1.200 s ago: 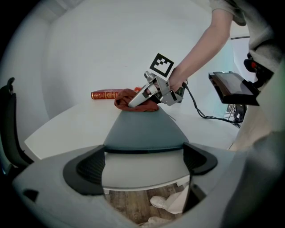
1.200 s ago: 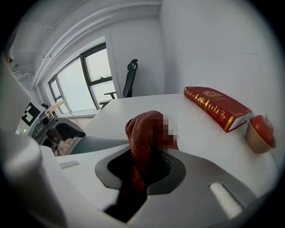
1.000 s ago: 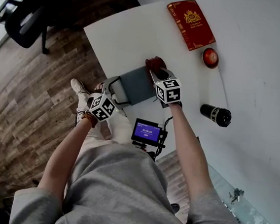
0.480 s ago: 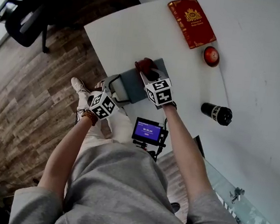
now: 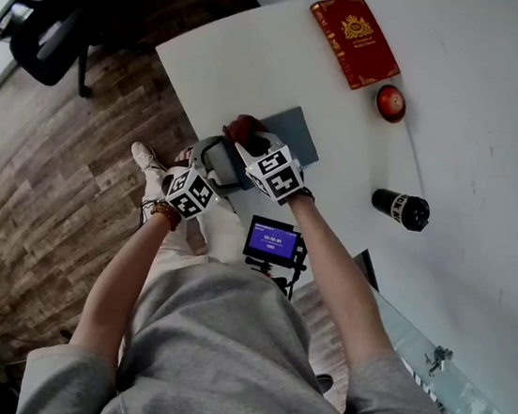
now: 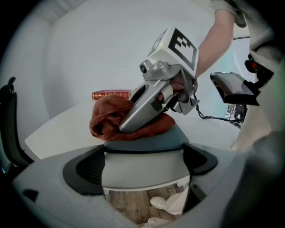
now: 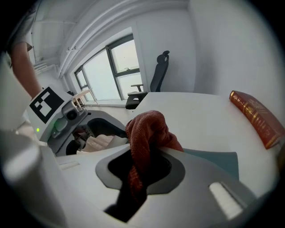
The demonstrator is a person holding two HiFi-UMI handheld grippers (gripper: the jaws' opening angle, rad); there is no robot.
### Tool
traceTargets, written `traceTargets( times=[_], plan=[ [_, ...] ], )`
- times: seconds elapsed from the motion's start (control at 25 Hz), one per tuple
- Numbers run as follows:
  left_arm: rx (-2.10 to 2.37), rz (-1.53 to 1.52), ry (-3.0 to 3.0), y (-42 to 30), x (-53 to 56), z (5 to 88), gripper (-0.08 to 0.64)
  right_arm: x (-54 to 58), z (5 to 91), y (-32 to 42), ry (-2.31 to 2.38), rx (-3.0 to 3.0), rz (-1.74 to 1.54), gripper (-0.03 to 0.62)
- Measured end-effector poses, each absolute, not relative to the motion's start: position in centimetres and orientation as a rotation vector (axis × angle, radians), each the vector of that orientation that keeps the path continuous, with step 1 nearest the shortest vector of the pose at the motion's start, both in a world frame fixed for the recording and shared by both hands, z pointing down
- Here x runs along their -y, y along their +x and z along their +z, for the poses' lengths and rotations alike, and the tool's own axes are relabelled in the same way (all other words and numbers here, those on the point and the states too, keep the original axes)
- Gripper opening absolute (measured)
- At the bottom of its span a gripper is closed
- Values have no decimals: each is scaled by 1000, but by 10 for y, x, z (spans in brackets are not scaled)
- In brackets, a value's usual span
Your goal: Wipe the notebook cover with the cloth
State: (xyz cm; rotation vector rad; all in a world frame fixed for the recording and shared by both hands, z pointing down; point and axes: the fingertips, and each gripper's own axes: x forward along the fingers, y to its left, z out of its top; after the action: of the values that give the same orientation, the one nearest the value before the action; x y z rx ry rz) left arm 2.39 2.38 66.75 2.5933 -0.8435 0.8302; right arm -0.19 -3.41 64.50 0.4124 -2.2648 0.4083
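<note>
A grey-blue notebook lies at the white table's near left edge. My left gripper is shut on the notebook's near edge, which spans the gap between its two black pads. My right gripper is shut on a bunched rust-red cloth, and it presses that cloth down on the left part of the cover. In the right gripper view the cloth bulges up out of the closed jaws, with the notebook showing behind. The left gripper view shows the cloth under the right gripper.
A red hardback book lies at the table's far side, with a small red ball beside it. A black cylinder lies to the right. An office chair stands on the wood floor left of the table.
My right gripper has slid left across the notebook cover with the cloth, ending close to the left gripper. The left gripper and the notebook have stayed put.
</note>
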Motion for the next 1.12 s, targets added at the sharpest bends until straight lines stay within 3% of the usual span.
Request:
traceTargets(
  times=[0.68,1.12],
  plan=[
    [835,835,2595,22,-24,666,540,17,634,-18,287,2312,502,91],
    [818,834,2588,24,-24,668,540,105,574,72,686,2435,390,89]
  ],
)
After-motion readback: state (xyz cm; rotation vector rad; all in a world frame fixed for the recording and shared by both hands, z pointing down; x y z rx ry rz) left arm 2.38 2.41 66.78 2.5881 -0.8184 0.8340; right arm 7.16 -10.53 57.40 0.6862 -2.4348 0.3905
